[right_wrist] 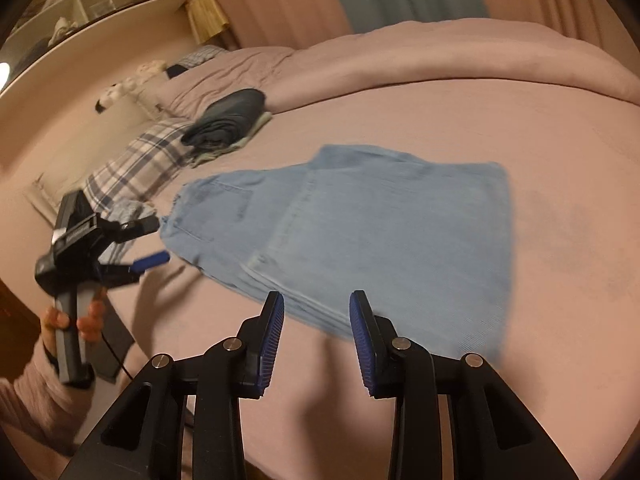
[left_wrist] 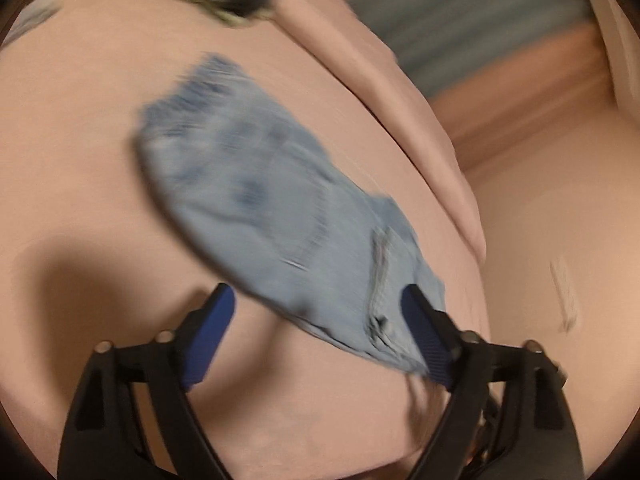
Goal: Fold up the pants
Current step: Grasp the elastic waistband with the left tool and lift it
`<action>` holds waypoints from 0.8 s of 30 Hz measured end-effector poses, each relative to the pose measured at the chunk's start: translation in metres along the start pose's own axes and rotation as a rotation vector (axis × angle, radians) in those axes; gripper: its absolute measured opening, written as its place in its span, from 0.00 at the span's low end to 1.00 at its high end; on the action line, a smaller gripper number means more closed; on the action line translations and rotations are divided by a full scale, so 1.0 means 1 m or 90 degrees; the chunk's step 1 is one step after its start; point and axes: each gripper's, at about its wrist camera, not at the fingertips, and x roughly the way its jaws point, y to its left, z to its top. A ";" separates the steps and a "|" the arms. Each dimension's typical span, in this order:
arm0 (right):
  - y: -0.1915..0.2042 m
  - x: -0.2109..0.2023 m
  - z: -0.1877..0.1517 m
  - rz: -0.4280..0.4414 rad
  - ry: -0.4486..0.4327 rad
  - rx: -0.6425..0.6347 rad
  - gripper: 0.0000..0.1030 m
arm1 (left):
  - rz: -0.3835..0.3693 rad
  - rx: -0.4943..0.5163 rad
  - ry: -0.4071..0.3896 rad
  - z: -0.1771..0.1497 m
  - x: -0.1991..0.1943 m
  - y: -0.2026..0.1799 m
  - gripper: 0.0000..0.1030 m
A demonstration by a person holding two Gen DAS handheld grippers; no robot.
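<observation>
The light blue jeans (right_wrist: 360, 236) lie folded into a compact stack on the pink bed sheet (right_wrist: 540, 168), with the waistband and a back pocket toward the left and the layered fold edges at the near side. The right gripper (right_wrist: 317, 312) hovers just above the near edge of the stack, its blue-padded jaws spread apart with nothing between them. The left gripper (right_wrist: 154, 240), held in the person's left hand (right_wrist: 66, 320), sits just beside the waistband corner at the left, jaws parted and gripping nothing as far as I can tell; its own view is blurred, showing the jeans (left_wrist: 280, 208) between wide-spread fingers (left_wrist: 214, 320). Farther back on the left lie a dark folded garment (right_wrist: 230, 120) and a plaid pillow (right_wrist: 140, 164), with the rumpled pink duvet (right_wrist: 440, 56) beyond.
</observation>
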 end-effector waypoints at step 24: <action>0.045 0.057 0.036 0.001 0.038 -0.037 0.33 | -0.080 -0.248 -0.029 0.056 0.055 0.061 0.19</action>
